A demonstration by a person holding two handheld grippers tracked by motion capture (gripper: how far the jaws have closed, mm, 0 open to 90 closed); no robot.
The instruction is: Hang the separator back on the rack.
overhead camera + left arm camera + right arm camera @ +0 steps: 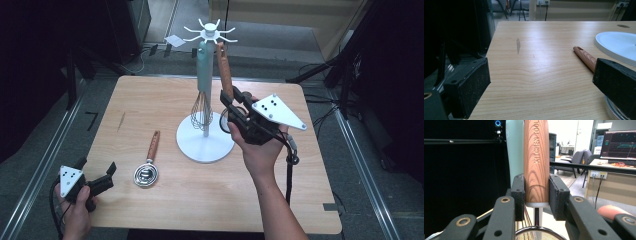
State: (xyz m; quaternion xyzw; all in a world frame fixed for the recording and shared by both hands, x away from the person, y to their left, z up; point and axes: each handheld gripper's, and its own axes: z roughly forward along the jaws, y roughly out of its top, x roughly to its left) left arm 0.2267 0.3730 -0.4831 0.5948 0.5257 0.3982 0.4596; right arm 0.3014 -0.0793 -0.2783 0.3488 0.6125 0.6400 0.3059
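High view, nearest: left gripper [95,181] sits at the table's [165,210] near-left corner, well to the left of the white stand [205,135], jaws apart and empty.
High view, loose item: a wooden-handled strainer [149,165] lies flat between that gripper and the stand's base, bowl toward the person.
High view, right side: right gripper [231,100] is raised just right of the stand's pole, clamped on the lower end of a wooden-handled utensil [224,70] whose top reaches the hook crown.
High view, hanging: a whisk [200,111] hangs against the pole.
Left gripper view: both jaws spread wide over bare wood; the strainer handle [585,58] lies ahead, just left of the stand's base [616,45].
Right gripper view: jaws pinch the handle [536,160] marked KITCHEN TOOL, upright, beside the pale green pole [514,147]; a mesh rim shows below.
Step, as judged: hanging or unhooking this utensil; which cannot be told.
Next move calls for: keeping the handle upright and working its top at the hook without knocking the whisk.
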